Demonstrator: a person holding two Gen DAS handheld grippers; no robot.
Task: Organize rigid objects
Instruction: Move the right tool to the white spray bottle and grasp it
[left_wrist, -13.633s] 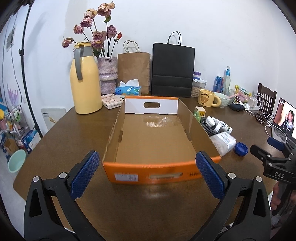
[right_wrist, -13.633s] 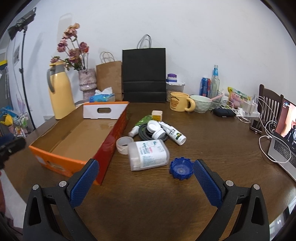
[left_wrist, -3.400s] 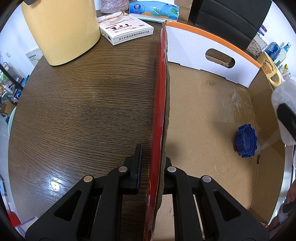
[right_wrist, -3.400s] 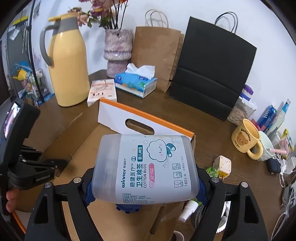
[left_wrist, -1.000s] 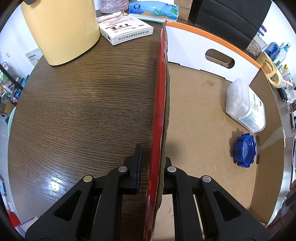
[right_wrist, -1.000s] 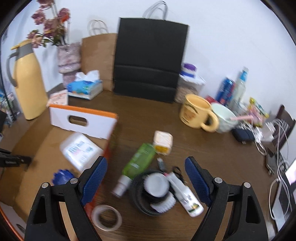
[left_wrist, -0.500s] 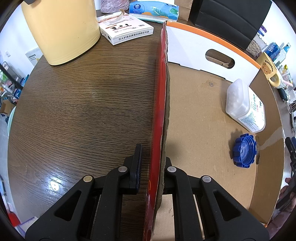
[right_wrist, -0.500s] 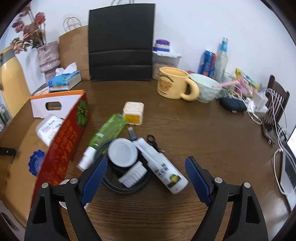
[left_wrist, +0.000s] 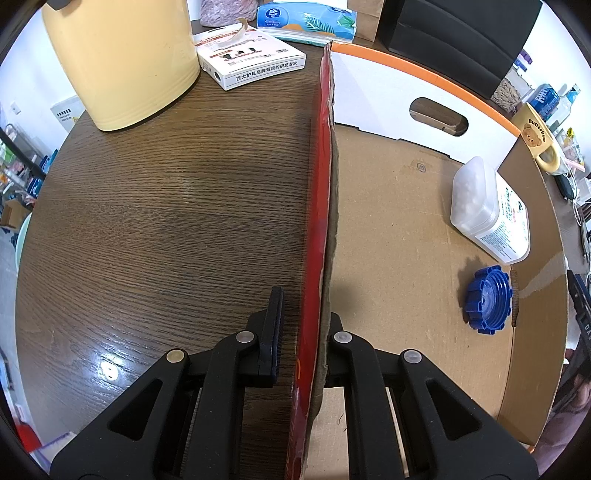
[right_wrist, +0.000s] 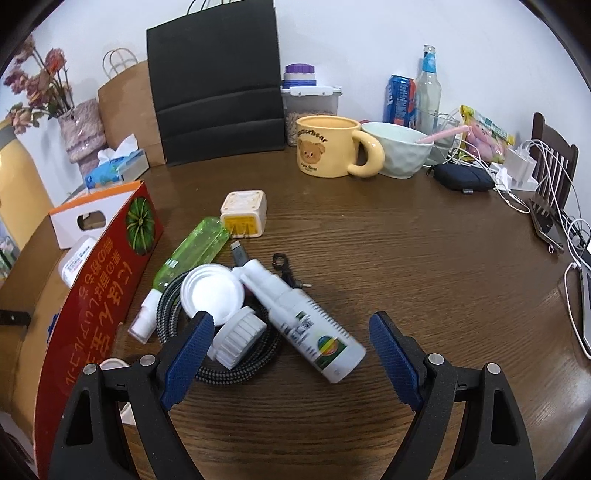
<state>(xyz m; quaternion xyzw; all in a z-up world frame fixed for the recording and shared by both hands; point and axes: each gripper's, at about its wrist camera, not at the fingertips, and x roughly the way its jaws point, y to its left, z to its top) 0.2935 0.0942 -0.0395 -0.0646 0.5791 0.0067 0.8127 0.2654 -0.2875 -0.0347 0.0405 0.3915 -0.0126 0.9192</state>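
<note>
My left gripper (left_wrist: 303, 328) is shut on the left wall of the cardboard box (left_wrist: 325, 206). Inside the box lie a cotton-bud container (left_wrist: 491, 218) and a blue cap (left_wrist: 485, 304). My right gripper (right_wrist: 291, 350) is open and empty, just above a white spray bottle (right_wrist: 303, 314) lying on the table. Beside the bottle are a white jar (right_wrist: 212, 293), a white ribbed cap (right_wrist: 236, 338), a coiled cable (right_wrist: 255, 354), a green spray bottle (right_wrist: 188, 258) and a cream cube (right_wrist: 245, 212). The box's red outer wall (right_wrist: 99, 291) stands at the left.
A yellow jug (left_wrist: 118, 55), a white carton (left_wrist: 251, 59) and a tissue pack (left_wrist: 306, 18) stand left of and behind the box. A bear mug (right_wrist: 328, 146), a bowl (right_wrist: 397, 147), bottles, paper bags, chargers and cables line the back and right of the table.
My right gripper has moved closer and lower over the white spray bottle and the pile beside it. The left gripper and the box have not moved.
</note>
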